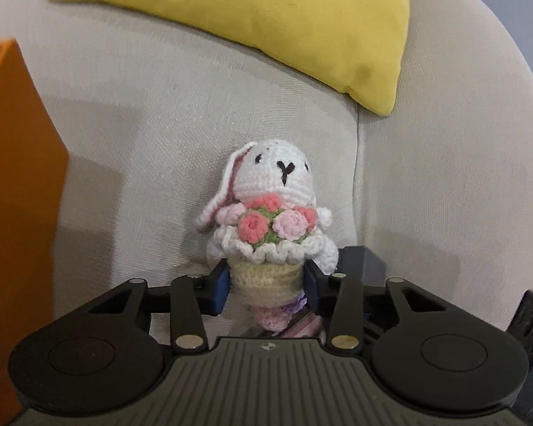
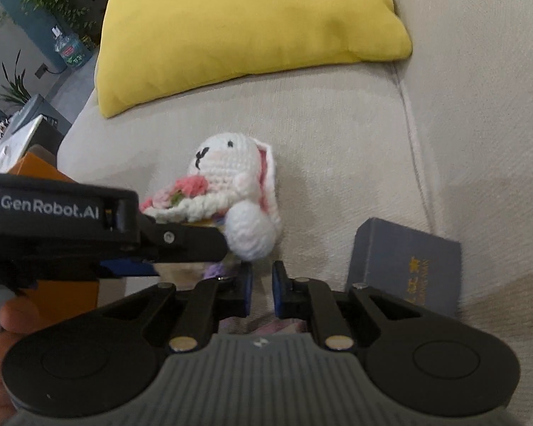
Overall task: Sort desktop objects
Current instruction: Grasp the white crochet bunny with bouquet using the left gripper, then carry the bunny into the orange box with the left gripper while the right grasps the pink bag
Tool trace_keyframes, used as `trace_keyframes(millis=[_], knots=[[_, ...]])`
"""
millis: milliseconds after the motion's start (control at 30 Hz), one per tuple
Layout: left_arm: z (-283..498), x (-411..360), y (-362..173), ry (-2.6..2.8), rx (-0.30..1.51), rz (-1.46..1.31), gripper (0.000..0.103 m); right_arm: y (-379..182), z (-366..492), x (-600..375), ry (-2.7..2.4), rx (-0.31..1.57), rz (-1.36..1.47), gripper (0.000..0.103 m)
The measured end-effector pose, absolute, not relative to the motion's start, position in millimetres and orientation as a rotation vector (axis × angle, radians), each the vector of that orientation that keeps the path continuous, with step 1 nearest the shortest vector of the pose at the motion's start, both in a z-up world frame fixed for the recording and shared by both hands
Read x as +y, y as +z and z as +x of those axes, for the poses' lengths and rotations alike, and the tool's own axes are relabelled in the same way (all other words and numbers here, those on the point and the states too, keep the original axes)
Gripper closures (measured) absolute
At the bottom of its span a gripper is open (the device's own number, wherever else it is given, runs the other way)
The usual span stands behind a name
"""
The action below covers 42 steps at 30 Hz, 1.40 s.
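A white crochet bunny [image 1: 277, 181] with a bouquet of pink roses stands upright over a beige sofa seat [image 1: 142, 124]. My left gripper [image 1: 265, 284] is shut on the bunny's cream cone, one blue pad pressing each side. In the right wrist view the bunny [image 2: 227, 163] is seen from the side, and one of the left gripper's fingers [image 2: 188, 245] reaches in under its bouquet. My right gripper [image 2: 263, 289] hovers just right of the bunny's base. Its pads are nearly together, and only sofa fabric shows in the thin slit. A pink thing [image 2: 277, 326] lies beneath its finger bases.
A dark blue box [image 2: 405, 266] lies on the seat right of the bunny, also visible as the blue box [image 1: 362, 259]. An orange box [image 1: 17, 195] stands at the left. A yellow cushion [image 1: 266, 25] leans at the back. A hand [image 2: 3, 355] holds the left gripper.
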State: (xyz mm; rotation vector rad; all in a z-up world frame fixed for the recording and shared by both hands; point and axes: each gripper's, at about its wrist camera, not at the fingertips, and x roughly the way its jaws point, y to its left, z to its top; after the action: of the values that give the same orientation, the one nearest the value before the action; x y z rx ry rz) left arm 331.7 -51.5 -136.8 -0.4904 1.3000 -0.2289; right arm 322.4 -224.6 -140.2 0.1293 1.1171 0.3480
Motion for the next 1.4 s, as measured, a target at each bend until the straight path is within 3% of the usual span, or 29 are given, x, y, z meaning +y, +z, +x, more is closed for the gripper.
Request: trace_keyframes(millis=[267,600,667,833,1000,1400], knots=[[301.2,-42.9,-103.6,-0.269,1.220,-0.328,0.058,-125.3,308.6,-235.1,0.317,1.085,0.140,0.088],[221.5,-4.9,-23.6,-0.345,1.052,-0.267,0.058,-69.5,230.9,-214.5,0.452,1.008,0.169,0.087],[201.4,9.2,-11.8,-0.350,1.019,-0.261,0.058,-67.2,209.6,-201.5,0.504,1.032,0.182,0.081],[161.0,44.7,9.9,-0.333,0.951,-0.265,0.058,-80.4,186.3,-179.0,0.574,1.163,0.267,0.078],[141.0,79.5,16.6,-0.286,0.931,-0.281,0.058,-92.7,186.6,-152.7,0.524,1.248,0.265,0.065],[124.2,138.4,-20.0,-0.230,0.977,-0.333,0.058,-141.8,207.4,-122.9,0.365,1.453,0.312,0.060]])
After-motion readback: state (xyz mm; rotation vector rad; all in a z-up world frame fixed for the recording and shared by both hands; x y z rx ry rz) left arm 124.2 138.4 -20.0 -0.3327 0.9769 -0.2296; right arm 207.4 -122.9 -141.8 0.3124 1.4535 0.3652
